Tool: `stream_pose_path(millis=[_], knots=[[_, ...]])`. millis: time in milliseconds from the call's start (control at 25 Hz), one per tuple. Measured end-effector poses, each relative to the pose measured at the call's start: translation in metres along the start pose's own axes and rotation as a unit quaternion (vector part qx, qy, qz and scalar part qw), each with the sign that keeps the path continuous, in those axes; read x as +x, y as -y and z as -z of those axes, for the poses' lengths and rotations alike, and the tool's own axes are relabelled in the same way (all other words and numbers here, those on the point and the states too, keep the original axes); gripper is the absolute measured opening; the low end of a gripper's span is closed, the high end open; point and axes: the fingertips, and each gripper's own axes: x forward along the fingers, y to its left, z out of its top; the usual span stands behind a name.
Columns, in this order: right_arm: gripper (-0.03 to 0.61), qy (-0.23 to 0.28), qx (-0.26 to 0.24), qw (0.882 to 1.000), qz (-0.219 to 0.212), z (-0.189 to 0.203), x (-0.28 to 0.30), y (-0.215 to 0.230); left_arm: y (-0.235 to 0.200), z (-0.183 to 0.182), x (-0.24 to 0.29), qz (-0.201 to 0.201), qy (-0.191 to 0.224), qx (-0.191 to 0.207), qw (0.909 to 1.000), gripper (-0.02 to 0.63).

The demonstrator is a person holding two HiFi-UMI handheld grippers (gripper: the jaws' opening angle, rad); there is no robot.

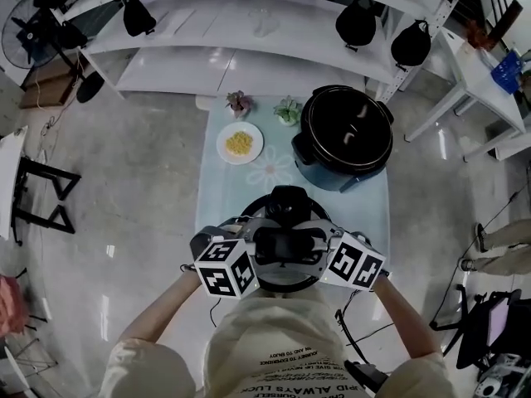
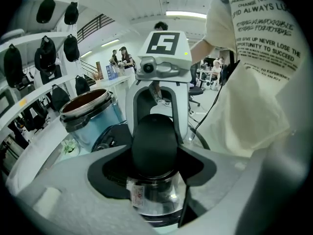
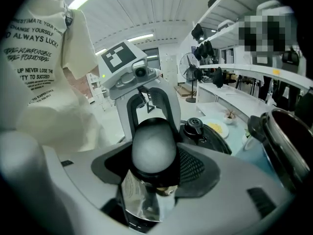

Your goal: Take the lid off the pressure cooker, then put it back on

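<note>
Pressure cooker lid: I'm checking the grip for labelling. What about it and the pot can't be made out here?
Lid underside: faces down, hidden in every view.
Its side handles, head view: covered by left claw and right claw.
Pot interior, head view: too dark.
Yellow food on the plate: too small to name.

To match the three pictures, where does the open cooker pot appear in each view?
Head view: pot, upper right.
Left gripper view: pot, left of centre.
Right gripper view: pot, right edge, cut off.
Shared landmark: the lid handle, lower centre in head view, mid-picture in both gripper views.
</note>
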Motion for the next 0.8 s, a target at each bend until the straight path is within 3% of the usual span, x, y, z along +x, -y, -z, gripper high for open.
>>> stream_pose_path(millis=[800], knots=[[0.276, 0.042, -0.054, 0.997, 0.019, -0.032, -0.113, 0.039, -0.050, -0.112, -0.016, -0.048, 0.008, 0.033, 0.9983, 0.278]])
